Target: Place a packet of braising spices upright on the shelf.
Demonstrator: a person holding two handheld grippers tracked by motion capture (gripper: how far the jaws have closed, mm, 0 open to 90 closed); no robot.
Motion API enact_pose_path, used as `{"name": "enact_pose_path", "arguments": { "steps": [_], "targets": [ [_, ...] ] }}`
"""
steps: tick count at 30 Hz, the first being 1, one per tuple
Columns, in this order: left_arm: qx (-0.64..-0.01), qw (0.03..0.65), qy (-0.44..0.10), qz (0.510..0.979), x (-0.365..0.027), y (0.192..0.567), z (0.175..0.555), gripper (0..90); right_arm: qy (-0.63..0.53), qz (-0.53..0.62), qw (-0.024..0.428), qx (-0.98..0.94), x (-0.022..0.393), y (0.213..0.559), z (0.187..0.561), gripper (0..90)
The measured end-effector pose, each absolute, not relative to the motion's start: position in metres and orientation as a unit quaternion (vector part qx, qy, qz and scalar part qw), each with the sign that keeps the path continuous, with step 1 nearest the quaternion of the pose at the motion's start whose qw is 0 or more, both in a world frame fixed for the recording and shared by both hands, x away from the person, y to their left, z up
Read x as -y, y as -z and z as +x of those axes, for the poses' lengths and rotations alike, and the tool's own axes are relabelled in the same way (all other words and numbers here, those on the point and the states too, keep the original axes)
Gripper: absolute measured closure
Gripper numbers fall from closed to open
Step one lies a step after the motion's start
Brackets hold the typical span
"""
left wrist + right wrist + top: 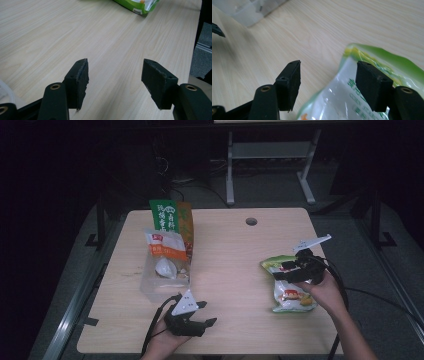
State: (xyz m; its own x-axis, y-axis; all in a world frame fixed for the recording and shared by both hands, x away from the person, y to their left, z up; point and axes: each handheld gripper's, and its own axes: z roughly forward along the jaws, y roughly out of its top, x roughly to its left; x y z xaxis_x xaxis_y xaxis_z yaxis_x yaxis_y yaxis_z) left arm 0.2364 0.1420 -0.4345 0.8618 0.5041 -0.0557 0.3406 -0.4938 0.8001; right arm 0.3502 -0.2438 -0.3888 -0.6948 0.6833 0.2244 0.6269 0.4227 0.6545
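A green-and-white snack bag (290, 287) lies flat on the right side of the wooden table (235, 250). My right gripper (276, 270) hovers over the bag's upper left part, jaws open and pointing left. In the right gripper view the bag (352, 100) lies below the gap of that gripper (328, 77), one jaw over it and the other over bare wood, and nothing is pressed. My left gripper (208, 313) rests near the front edge, open and holding nothing. The left gripper view shows its jaws (115, 75) wide apart over bare wood, with a corner of the bag (140, 5) far ahead.
A clear plastic bag (165, 275) at the table's left holds a red-and-orange packet (165, 245), with a tall green-and-orange packet (172, 217) behind it. A cable hole (251, 221) sits near the far edge. Cables trail from both grippers off the front edge.
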Motion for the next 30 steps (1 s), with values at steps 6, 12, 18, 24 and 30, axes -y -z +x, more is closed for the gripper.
{"name": "enact_pose_path", "arguments": {
  "steps": [6,12,18,24,30],
  "targets": [
    [-0.243,0.443,-0.087,0.858,-0.136,0.432,0.236,38.1,-0.359,0.402,0.051,-0.841,0.259,0.395,0.344,36.0],
    [-0.231,0.446,-0.086,0.861,-0.122,0.429,0.237,38.0,-0.351,0.42,0.058,-0.835,0.278,0.405,0.337,35.3],
    [-0.221,0.447,-0.086,0.863,-0.102,0.423,0.241,37.7,-0.342,0.438,0.063,-0.829,0.295,0.415,0.329,34.3],
    [-0.208,0.448,-0.08,0.866,-0.077,0.418,0.249,36.9,-0.338,0.458,0.07,-0.819,0.315,0.424,0.325,32.8],
    [-0.202,0.446,-0.065,0.869,-0.059,0.424,0.253,36.7,-0.34,0.478,0.051,-0.808,0.328,0.436,0.322,34.1]
  ]
}}
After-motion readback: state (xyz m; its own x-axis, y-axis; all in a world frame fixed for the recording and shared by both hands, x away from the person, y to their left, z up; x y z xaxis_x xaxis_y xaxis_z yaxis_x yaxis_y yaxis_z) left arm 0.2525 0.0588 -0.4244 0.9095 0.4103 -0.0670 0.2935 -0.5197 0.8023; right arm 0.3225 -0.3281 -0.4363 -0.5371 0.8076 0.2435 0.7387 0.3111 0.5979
